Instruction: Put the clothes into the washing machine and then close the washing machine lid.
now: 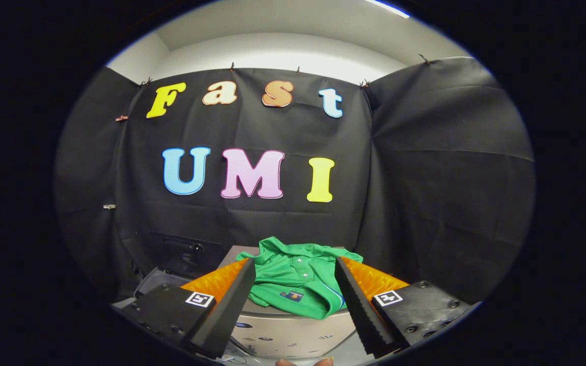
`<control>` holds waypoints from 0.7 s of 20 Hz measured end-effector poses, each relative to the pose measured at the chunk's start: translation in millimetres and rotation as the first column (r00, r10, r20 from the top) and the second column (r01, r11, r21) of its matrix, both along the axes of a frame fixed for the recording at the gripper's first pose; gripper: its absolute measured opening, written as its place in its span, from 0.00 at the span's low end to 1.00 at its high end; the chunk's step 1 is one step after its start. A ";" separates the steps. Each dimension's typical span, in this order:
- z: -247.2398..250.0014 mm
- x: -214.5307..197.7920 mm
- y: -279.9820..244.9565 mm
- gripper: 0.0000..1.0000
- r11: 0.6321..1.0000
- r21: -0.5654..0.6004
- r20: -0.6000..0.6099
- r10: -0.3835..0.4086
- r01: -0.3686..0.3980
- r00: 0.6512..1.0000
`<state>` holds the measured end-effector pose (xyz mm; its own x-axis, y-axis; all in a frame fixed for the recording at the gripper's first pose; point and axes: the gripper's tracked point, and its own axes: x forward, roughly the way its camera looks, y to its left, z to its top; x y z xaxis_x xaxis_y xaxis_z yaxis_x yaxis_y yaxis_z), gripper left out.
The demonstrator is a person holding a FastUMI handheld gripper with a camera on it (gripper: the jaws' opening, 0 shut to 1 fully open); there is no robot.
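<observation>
A folded green polo shirt (pixel 295 277) lies on the flat top of a grey washing machine (pixel 288 333), just ahead of my fingers. My gripper (pixel 295 264) is open, its two fingertips spread wide to either side of the shirt and above it. Neither finger touches the cloth. The machine's front panel with small markings shows below the shirt, between the fingers. To the left, beyond the left finger, a dark opening with a raised dark lid (pixel 183 254) shows; much of it is hidden by the finger.
Black cloth walls close in the booth behind and on both sides of the machine. A grey curved rim (pixel 153 284) sits at the left of the machine top. A fingertip of a person's hand (pixel 285 362) shows below the fingers.
</observation>
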<state>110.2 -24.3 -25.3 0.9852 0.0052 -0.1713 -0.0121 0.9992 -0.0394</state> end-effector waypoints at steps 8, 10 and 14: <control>-24.6 60.7 -8.3 0.98 1.000 -0.014 -0.115 0.002 -0.004 0.993; -30.4 74.3 -10.4 0.98 1.000 -0.019 -0.143 0.003 -0.006 0.990; -41.5 98.6 -11.6 0.98 1.000 -0.026 -0.205 0.012 -0.017 0.979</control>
<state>208.8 -35.8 -66.9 0.9292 0.0116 -0.3695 -0.0371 0.9974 -0.0619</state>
